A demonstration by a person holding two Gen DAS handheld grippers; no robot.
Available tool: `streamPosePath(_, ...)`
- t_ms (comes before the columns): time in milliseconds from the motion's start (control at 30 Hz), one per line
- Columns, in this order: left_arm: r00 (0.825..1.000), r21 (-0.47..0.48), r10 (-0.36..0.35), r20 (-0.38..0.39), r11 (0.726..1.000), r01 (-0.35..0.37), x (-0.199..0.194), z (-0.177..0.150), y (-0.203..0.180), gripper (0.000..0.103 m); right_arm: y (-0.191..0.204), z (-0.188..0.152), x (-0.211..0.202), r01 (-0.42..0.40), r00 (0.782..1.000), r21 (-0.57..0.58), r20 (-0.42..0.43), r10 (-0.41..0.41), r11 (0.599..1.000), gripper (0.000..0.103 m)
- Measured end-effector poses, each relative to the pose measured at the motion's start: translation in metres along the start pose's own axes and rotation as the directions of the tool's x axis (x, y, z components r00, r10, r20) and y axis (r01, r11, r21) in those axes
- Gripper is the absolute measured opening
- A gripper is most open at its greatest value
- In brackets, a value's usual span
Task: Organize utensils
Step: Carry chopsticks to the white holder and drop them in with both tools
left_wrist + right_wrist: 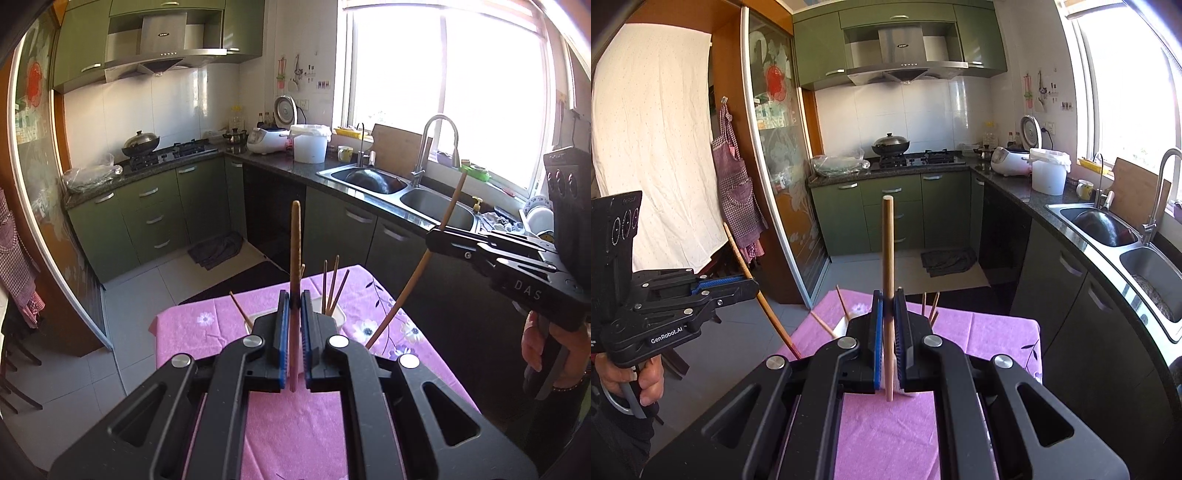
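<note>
We hold one chopstick in each tool; left gripper (294, 314) clamped on a reddish chopstick (295, 258) at 12 o'clock; right gripper (889, 314) clamped on a pale chopstick (887, 258) at 12 o'clock; several sticks stand in the white holder (338, 317) on the pink tablecloth (295, 424); both held sticks remain unplaced, we judge; holder mostly hidden behind the jaws, count unclear.

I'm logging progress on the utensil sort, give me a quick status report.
Left gripper shut on a chopstick. Right gripper shut on another chopstick. More chopsticks standing in white container on pink tablecloth. Nothing in the way.
</note>
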State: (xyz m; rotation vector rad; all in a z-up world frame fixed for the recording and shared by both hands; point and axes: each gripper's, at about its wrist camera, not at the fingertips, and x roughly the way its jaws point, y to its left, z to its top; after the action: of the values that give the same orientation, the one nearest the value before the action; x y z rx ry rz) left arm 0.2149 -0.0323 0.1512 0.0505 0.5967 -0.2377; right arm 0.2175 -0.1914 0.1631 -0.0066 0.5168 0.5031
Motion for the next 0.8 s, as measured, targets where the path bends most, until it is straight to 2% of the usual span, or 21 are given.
streamPosePath(233,0.997,-0.018,0.042,0.064,0.999,-0.041,0.030,0.035,0.008,0.006,-0.019,0.036,0.030,0.004,1.000,0.034,0.031,-0.005,0.999,0.007)
streamPosePath(400,0.997,-0.039,0.052,0.060,0.998,-0.049,0.060,0.045,0.015,0.006,-0.035,0.039,0.059,0.018,1.000,0.055,0.023,-0.019,0.998,0.007)
streamPosePath(567,0.998,-0.027,0.061,0.008,0.998,-0.061,0.088,0.033,0.014,0.006,-0.046,0.029,0.088,0.011,1.000,0.069,-0.016,-0.010,0.998,0.007)
streamPosePath(800,0.996,-0.005,0.065,-0.056,0.998,-0.066,0.104,0.010,0.010,0.006,-0.042,0.005,0.116,-0.002,0.998,0.055,-0.065,0.005,0.998,0.007)
